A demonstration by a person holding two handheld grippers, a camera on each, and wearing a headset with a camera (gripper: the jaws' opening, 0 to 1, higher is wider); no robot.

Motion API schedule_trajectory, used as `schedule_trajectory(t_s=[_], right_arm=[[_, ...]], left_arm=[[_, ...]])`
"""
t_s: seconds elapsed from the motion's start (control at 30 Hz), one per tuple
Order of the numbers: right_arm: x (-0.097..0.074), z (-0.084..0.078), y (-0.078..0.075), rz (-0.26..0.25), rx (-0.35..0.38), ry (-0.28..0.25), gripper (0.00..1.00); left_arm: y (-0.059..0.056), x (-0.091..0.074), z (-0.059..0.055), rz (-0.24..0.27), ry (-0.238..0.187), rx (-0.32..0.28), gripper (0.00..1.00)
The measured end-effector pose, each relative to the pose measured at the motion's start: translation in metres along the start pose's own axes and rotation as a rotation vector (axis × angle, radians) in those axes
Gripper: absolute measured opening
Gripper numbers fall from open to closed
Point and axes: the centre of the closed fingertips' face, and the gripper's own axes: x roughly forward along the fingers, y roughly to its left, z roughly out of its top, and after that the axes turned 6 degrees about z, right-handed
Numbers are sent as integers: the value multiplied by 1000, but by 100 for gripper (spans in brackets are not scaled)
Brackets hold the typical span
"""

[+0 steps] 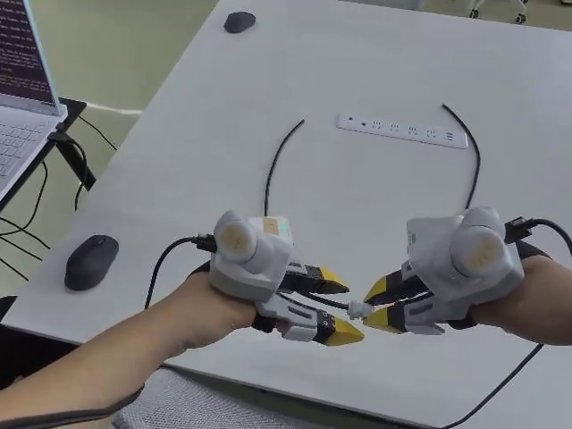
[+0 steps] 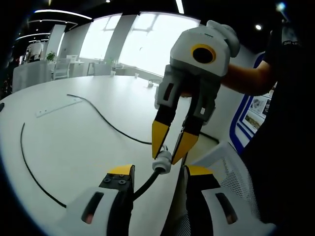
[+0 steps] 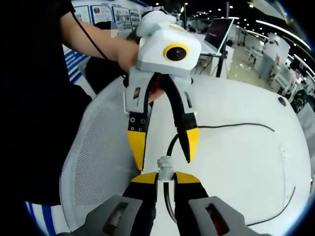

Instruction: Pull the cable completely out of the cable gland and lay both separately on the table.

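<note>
Cable gland [image 1: 359, 310]: one, white, off the table, caught at the very tips of my right gripper [image 1: 366, 306], whose jaws are closed on it.
Cable [image 1: 322, 302]: one, black, threaded through the gland. It leaves the gland toward my left gripper [image 2: 158, 172] and runs between that gripper's jaws (in the right gripper view a short black length also shows behind the gland, between my right jaws).
Left gripper: jaws apart, the gap wider than the cable, which lies close along one jaw and does not look pinched. Its tips are just beside the gland, facing my right gripper tip to tip.
Grippers: two, both held above the near edge of the white table [image 1: 357, 197].
Second black cable [image 1: 472, 161]: one, lying curved on the table by the power strip's right end.
Power strip [image 1: 401, 130]: one, white, flat, well apart from the gland.
Mice: two, dark, one near the table's left edge [image 1: 90, 261], one at its far end [image 1: 239, 21].
Laptop [image 1: 22, 98]: one, open, left of the table.
</note>
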Motion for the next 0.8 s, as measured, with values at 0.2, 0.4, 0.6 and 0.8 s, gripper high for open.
schedule_trajectory(t_s=[0.2, 0.4, 0.6, 0.8], right_arm=[[-1, -1, 0, 5, -17, -5, 6], [-2, -2, 1, 10, -31, -9, 6], [-1, -2, 1, 11, -54, -9, 6], [0, -2, 1, 11, -70, -12, 6]], left_arm=[[-2, 0, 2, -19, -9, 18, 28], [-2, 0, 2, -25, -15, 27, 24], [-2, 0, 1, -31, -19, 34, 20], [-5, 2, 2, -44, -24, 89, 17]])
